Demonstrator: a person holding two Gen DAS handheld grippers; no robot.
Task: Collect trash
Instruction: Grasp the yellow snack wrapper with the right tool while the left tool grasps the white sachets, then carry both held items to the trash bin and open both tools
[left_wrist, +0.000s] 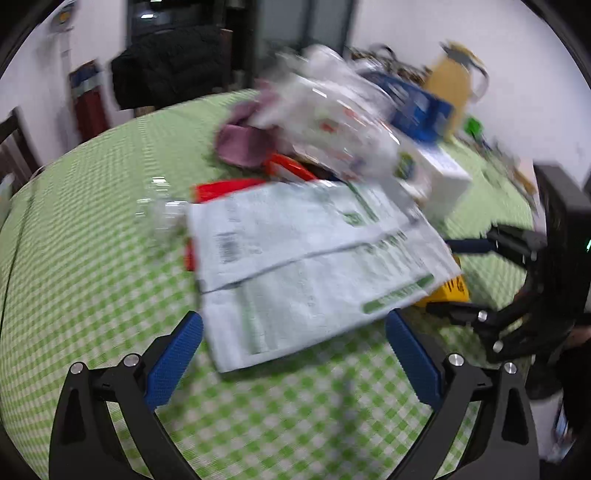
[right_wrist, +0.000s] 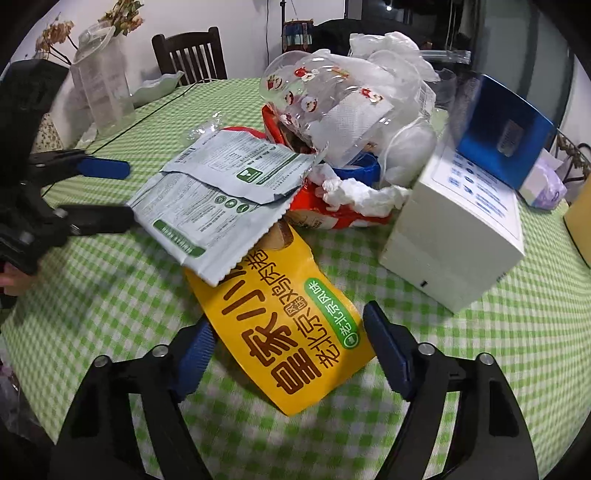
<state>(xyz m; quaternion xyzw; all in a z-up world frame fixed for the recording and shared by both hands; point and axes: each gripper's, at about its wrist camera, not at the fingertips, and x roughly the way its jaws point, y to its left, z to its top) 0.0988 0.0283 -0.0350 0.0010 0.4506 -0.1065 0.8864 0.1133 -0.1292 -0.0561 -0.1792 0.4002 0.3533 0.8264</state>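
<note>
A heap of trash lies on the green checked tablecloth (right_wrist: 369, 424). Its front piece is a yellow snack packet (right_wrist: 295, 332), flat between the blue fingers of my right gripper (right_wrist: 291, 343), which stands open around it. A grey-white pouch (left_wrist: 303, 258) lies on top of the packet, its near edge between the fingers of my open left gripper (left_wrist: 295, 332). Behind are a red wrapper (right_wrist: 325, 214), crumpled tissue (right_wrist: 354, 192) and a clear plastic container (right_wrist: 314, 103) with cartoon stickers. The left wrist view is blurred.
A white box (right_wrist: 458, 236) with a blue box (right_wrist: 502, 136) on it stands right of the heap. A clear jar (right_wrist: 103, 85), a white dish (right_wrist: 155, 86) and a wooden chair (right_wrist: 192, 55) are at the far left. A yellow jug (left_wrist: 454, 81) stands at the back.
</note>
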